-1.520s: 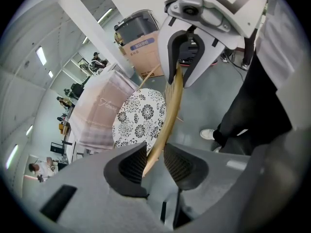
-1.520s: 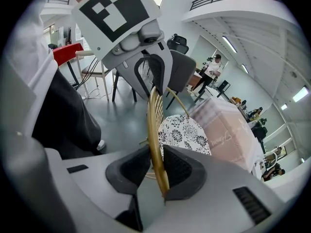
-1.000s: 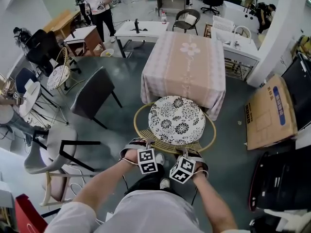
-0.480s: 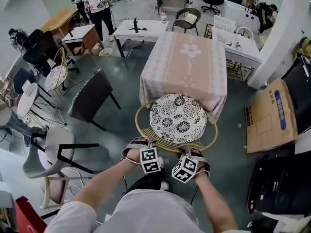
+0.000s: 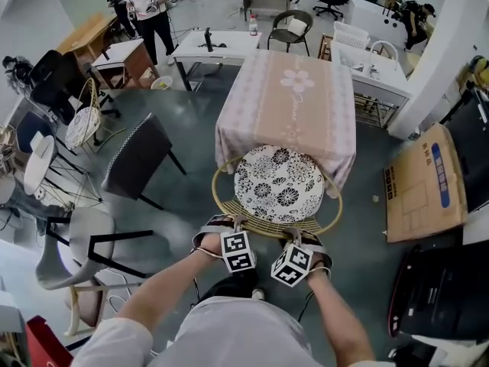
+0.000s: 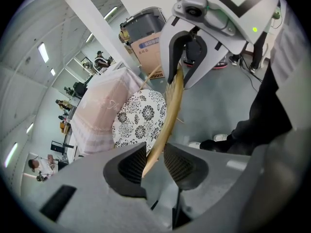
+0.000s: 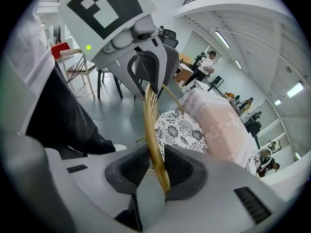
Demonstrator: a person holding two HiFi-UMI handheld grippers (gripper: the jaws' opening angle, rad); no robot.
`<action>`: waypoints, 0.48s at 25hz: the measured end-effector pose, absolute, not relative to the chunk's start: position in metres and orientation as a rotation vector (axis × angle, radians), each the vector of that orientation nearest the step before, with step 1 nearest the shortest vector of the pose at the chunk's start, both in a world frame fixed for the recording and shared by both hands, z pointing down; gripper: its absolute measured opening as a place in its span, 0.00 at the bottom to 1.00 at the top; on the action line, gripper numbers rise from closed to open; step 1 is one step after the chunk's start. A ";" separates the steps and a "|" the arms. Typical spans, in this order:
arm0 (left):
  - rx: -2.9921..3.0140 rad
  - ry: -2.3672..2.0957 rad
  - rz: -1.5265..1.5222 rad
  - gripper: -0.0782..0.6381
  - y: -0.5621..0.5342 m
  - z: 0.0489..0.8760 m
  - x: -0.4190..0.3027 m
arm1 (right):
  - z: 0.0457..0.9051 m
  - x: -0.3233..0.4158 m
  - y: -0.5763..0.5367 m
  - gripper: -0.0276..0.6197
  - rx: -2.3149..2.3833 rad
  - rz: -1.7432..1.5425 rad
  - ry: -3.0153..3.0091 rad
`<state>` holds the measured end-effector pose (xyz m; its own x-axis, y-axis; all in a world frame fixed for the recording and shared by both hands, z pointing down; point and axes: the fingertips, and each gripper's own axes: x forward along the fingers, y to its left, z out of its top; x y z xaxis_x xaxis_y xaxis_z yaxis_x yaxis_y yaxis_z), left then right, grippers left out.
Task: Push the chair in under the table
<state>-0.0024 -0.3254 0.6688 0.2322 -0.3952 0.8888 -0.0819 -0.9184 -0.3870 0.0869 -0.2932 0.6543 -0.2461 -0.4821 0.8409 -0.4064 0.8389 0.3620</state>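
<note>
A round rattan chair with a black-and-white flowered cushion [image 5: 279, 183] stands against the near edge of the table [image 5: 294, 98], which has a pink cloth. The cushion's far edge sits under the hanging cloth. My left gripper [image 5: 227, 225] is shut on the chair's curved back rim [image 6: 172, 96] at its left part. My right gripper [image 5: 302, 236] is shut on the same rim [image 7: 151, 120] a little to the right. In the left gripper view the rim runs between the pads of that gripper [image 6: 155, 161]. In the right gripper view it runs between the pads of that gripper [image 7: 156, 166].
A dark grey chair [image 5: 137, 155] stands to the left of the table, and a white chair [image 5: 72, 243] sits nearer on the left. A cardboard box [image 5: 424, 182] leans at the right, with black gear [image 5: 435, 289] below it. Desks and people [image 5: 149, 10] fill the back.
The chair has slid away from me toward the table, its cushion now reaching under the cloth. Both grippers moved forward with the rim in their grip.
</note>
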 end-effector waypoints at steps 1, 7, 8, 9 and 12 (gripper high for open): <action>-2.250 0.448 -1.742 0.26 -0.329 0.668 -0.002 | 0.654 0.088 -0.297 0.16 0.672 -0.081 -1.868; -2.258 0.441 -1.735 0.26 -0.350 0.669 0.003 | 0.653 0.093 -0.319 0.17 0.689 -0.078 -1.858; -2.262 0.441 -1.735 0.26 -0.353 0.669 0.004 | 0.654 0.093 -0.321 0.17 0.687 -0.075 -1.857; -2.266 0.441 -1.733 0.26 -0.356 0.669 0.005 | 0.655 0.094 -0.324 0.17 0.685 -0.073 -1.855; -2.271 0.446 -1.726 0.27 -0.365 0.668 0.007 | 0.656 0.096 -0.333 0.17 0.689 -0.069 -1.846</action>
<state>0.0072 -0.3652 0.6683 0.2499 -0.3898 0.8863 -0.0882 -0.9207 -0.3801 0.0962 -0.3327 0.6557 -0.2202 -0.4869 0.8452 -0.4222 0.8287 0.3674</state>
